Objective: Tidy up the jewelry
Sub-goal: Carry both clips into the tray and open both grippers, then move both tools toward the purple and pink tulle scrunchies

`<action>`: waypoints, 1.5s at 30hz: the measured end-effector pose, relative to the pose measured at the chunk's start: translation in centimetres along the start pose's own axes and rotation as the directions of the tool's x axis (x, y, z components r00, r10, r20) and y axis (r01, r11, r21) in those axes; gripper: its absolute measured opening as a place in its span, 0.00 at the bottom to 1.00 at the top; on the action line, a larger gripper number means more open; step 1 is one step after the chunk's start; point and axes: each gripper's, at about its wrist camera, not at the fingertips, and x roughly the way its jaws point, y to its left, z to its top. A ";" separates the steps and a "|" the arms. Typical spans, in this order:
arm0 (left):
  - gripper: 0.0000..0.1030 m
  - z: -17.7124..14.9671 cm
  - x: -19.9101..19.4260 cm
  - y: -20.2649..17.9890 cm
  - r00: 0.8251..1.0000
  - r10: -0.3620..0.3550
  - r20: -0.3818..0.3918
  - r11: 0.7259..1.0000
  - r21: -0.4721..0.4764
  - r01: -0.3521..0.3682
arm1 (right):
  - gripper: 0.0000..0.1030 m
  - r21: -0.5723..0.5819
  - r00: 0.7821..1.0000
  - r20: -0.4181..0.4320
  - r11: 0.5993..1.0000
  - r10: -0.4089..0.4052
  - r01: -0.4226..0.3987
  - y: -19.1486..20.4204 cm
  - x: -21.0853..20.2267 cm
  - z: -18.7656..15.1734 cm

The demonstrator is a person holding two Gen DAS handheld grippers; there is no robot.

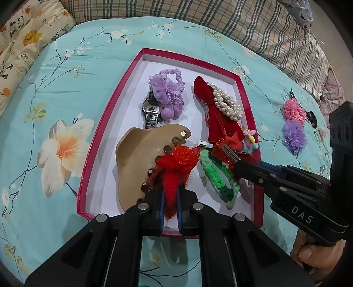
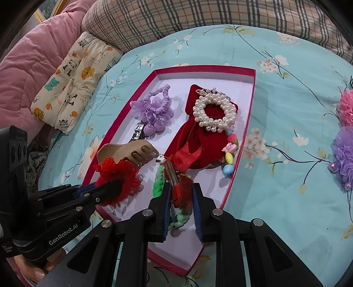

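A red-rimmed white tray (image 1: 92,141) (image 2: 247,123) lies on the bed. My left gripper (image 1: 171,194) (image 2: 117,187) is shut on a red rose hair flower (image 1: 178,159) (image 2: 119,174) over the tray's near part. My right gripper (image 2: 179,194) (image 1: 238,165) is shut on a red glitter bow clip (image 2: 178,174) (image 1: 227,150) just right of it. In the tray lie a tan claw clip (image 1: 141,159), a green braided band (image 1: 218,178), a purple scrunchie (image 1: 167,92), a watch (image 1: 151,110), a red velvet bow (image 2: 194,136), a pearl bracelet (image 2: 211,110) and a candy bead bracelet (image 2: 230,154).
Pink (image 1: 293,110) (image 2: 347,106) and purple (image 1: 294,134) (image 2: 344,154) pom hair clips lie on the turquoise floral sheet right of the tray. A panda-print pillow (image 2: 70,88) and a plaid blanket (image 1: 198,13) lie at the back.
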 end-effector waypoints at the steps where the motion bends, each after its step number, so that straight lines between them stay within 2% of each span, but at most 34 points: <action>1: 0.06 0.0 0.0 0.0 1.000 0.002 0.001 1.000 -0.001 -0.002 | 0.20 0.001 1.000 -0.001 1.000 -0.002 0.002 -0.1 0.0 0.0; 7: 0.12 0.0 0.1 -0.2 1.000 0.007 -0.007 1.000 0.002 -0.007 | 0.22 0.000 1.000 0.002 1.000 0.009 -0.009 0.0 -0.5 -0.1; 9: 0.13 -0.1 0.1 -0.4 1.000 0.011 -0.008 1.000 0.007 -0.011 | 0.32 0.005 1.000 0.011 1.000 0.018 -0.018 -0.1 -0.9 -0.1; 14: 0.26 -0.3 0.0 -0.9 1.000 0.014 -0.011 1.000 0.021 -0.013 | 0.33 0.012 1.000 0.021 1.000 0.021 -0.021 -0.5 -1.4 -0.1; 21: 0.34 -0.4 0.4 -1.4 0.999 0.025 -0.024 0.999 0.032 -0.024 | 0.33 0.028 0.999 0.035 0.999 0.017 -0.018 -1.2 -2.4 -0.5; 25: 0.45 -0.4 -0.2 -1.5 1.000 0.021 -0.013 0.999 0.025 -0.020 | 0.33 0.046 0.999 0.046 0.999 0.012 -0.015 -2.0 -3.3 -0.7; 29: 0.65 -0.2 -1.5 -1.7 0.999 0.029 0.023 0.999 0.022 -0.030 | 0.33 0.070 0.998 0.068 0.998 0.001 -0.006 -3.5 -4.8 -1.0; 36: 0.65 0.5 -3.3 -2.9 0.998 0.010 0.068 0.999 0.042 -0.013 | 0.34 0.121 0.993 0.114 0.992 -0.036 0.023 -6.7 -8.0 -1.8; 45: 0.65 1.4 -3.8 -7.2 0.996 -0.045 0.079 0.994 0.103 0.037 | 0.36 0.225 0.978 0.156 0.969 -0.139 0.101 -12.8 -11.9 -2.7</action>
